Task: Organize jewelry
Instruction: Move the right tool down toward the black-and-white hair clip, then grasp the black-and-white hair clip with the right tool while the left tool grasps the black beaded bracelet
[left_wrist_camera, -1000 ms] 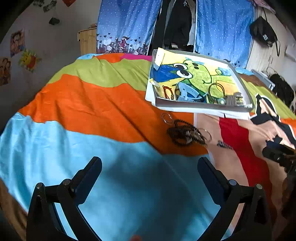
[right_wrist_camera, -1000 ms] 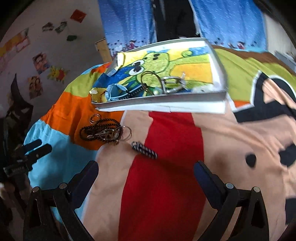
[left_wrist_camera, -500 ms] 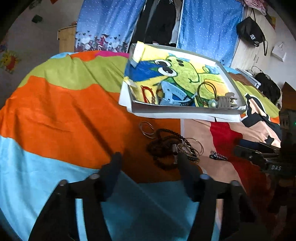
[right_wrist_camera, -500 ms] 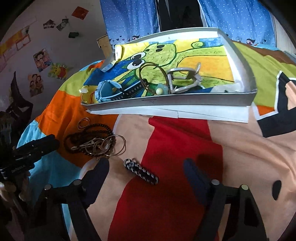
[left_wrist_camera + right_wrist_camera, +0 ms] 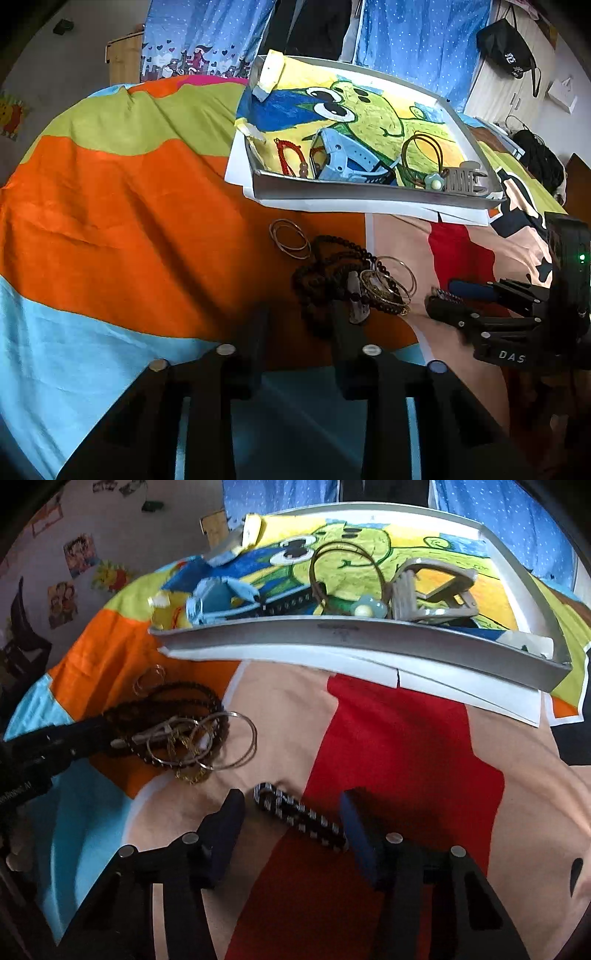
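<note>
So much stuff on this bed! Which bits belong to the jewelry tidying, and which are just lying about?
Part of the job:
- tray holding sorted pieces
- dark bead necklaces
- bangles
- striped hair clip, between the closing right tongs
- left tongs, closing by the beads

Lying about:
- black bag
- curtains
- wall stickers

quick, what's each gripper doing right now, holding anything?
Left gripper: jaws closing beside the dark bead tangle, nothing held yet.
Right gripper: jaws closing around the checkered clip, not yet gripped.
</note>
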The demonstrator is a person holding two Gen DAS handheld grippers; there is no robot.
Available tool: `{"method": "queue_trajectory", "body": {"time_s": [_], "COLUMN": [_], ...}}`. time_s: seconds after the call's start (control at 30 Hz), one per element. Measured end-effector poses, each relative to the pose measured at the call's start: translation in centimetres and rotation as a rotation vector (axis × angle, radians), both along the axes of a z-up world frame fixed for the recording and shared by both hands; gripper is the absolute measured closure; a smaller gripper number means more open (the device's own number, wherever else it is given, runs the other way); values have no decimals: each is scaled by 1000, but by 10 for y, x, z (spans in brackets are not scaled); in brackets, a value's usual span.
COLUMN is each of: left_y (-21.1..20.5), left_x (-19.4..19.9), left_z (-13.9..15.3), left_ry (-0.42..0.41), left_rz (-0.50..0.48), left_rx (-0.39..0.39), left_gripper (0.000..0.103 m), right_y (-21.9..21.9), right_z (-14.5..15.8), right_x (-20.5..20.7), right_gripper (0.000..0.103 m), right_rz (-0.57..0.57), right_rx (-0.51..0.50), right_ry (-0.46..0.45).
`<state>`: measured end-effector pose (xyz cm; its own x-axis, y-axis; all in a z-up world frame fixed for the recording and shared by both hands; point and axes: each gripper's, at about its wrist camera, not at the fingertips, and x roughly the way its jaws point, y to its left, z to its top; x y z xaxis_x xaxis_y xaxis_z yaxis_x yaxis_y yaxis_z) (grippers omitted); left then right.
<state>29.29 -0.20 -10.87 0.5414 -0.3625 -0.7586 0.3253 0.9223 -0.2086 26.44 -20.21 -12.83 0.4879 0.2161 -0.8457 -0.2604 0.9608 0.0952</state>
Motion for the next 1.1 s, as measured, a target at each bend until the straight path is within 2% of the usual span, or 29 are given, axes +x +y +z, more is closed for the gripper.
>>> {"method": "queue_trajectory", "body": {"time_s": [0.13,0.2,0.27,0.4,0.5,0.6,0.67,0.8,0.9,1.1], "left_y": [-3,-7,-11,-12,-14,-20,-25,-24,-21,-20], "left_x": [-4,-8,-10,-12,-15,-22,-29,-37,-42,-70], "left_z": [0,1,1,4,9,15,23,38,47,54], "left_ry": [-14,-32,-49,-63,-86,-127,-175,-230,-239,-188], "left_rz": [10,5,-1,13,18,11,12,29,34,29], "left_rx": [18,36,57,60,60,96,123,111,88,32], "left_gripper": [85,90,92,99,100,100,100,100,100,100], "right_y": [-5,-6,-7,-8,-5,-5,-8,-10,-9,-10], "right_z": [-1,-1,-1,0,2,4,7,10,11,31], "right_x": [0,0,-1,-3,-4,-5,-7,-7,-9,-17], "right_gripper": [61,62,70,74,77,81,92,92,92,92], "right_rz": [-23,-30,-32,-29,-23,-19,-22,-24,-18,-16], "right_rx": [2,8,6,11,18,25,31,60,73,178], "right_ry": [17,19,19,21,19,14,6,4,1,-25]}}
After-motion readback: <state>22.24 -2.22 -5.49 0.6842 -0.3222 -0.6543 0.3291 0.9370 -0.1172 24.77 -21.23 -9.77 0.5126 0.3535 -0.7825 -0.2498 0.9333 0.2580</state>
